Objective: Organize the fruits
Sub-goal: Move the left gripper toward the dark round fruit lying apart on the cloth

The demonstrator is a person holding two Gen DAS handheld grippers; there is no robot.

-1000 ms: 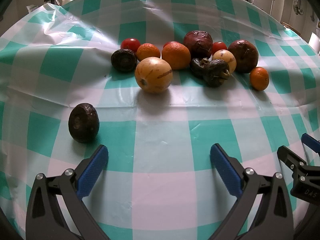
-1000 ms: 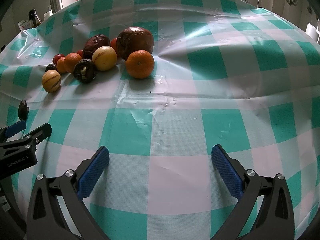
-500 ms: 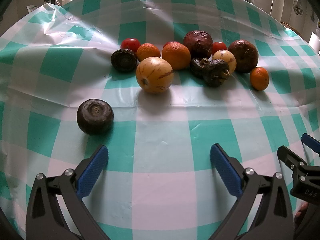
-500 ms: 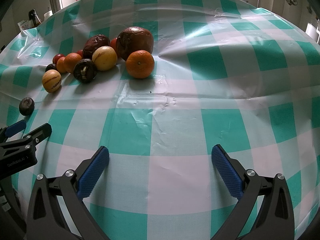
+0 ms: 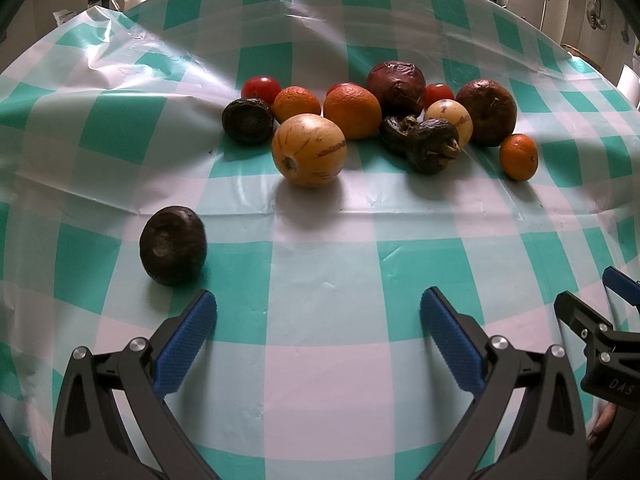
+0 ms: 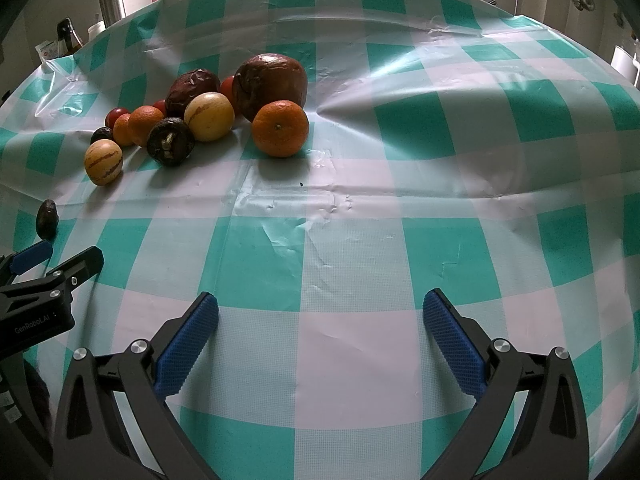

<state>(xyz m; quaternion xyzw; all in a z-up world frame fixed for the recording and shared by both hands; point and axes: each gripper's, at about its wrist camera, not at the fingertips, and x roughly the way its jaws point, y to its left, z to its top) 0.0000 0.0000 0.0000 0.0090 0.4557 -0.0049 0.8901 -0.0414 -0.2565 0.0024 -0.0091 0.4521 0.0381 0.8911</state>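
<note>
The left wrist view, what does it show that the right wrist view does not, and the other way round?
Only the left wrist view shows the left gripper from behind, jaws open, and the hollowed end of the lone dark fruit near its left finger. Only the right wrist view shows the right gripper from behind, open too, a steel cup past the table's far edge, and the bare checked cloth right of the fruit. Both show the fruit pile and the small orange at its right end.
</note>
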